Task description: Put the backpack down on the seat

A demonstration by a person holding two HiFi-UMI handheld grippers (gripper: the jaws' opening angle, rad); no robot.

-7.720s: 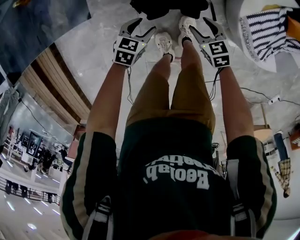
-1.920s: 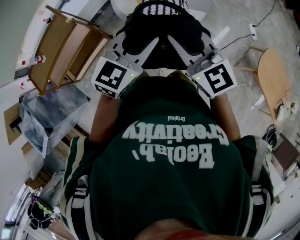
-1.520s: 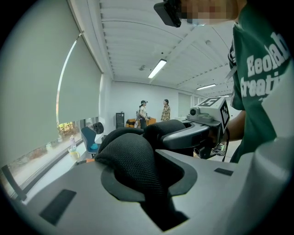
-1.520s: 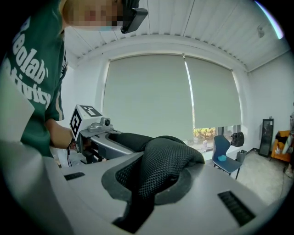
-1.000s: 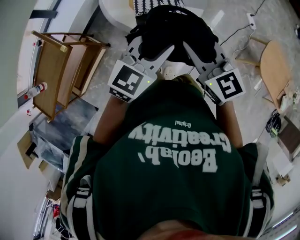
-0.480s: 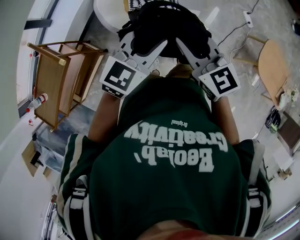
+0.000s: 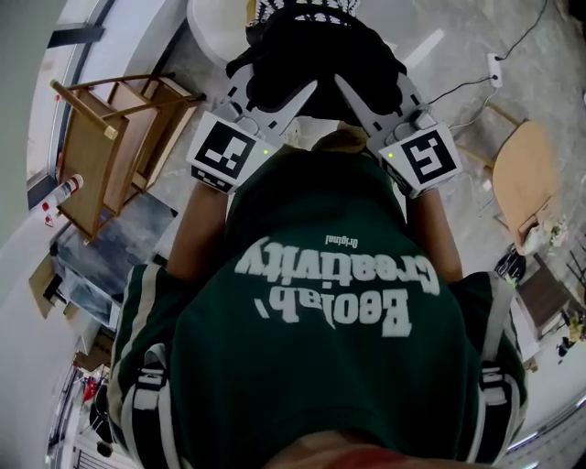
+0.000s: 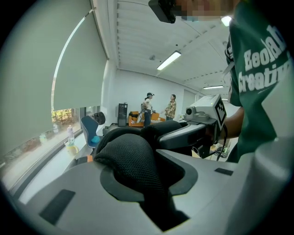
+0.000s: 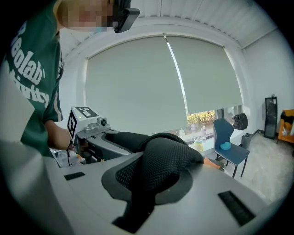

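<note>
The black backpack [image 7: 313, 57] hangs in front of the person's chest, at the top of the head view. My left gripper [image 7: 272, 84] is shut on a black mesh shoulder strap [image 8: 132, 161] at the bag's left side. My right gripper [image 7: 364, 82] is shut on the other mesh strap [image 9: 161, 170] at its right side. Each gripper view shows the opposite gripper across the bag: the right one [image 8: 203, 120] and the left one [image 9: 90, 127]. Beyond the bag, a white rounded seat [image 7: 212, 26] with a striped cloth [image 7: 275, 7] shows at the top edge.
A wooden frame chair [image 7: 103, 147] stands to the left on the marble floor. A round wooden stool [image 7: 522, 174] and a power strip with cable [image 7: 499, 60] lie to the right. A blue chair [image 9: 228, 143] stands by the window. Two people [image 8: 158, 108] stand far off.
Several seconds ago both grippers reached down to the bag by the feet; now it is held up at chest height. Over the last second the hold is unchanged, and the view shifted slightly.
</note>
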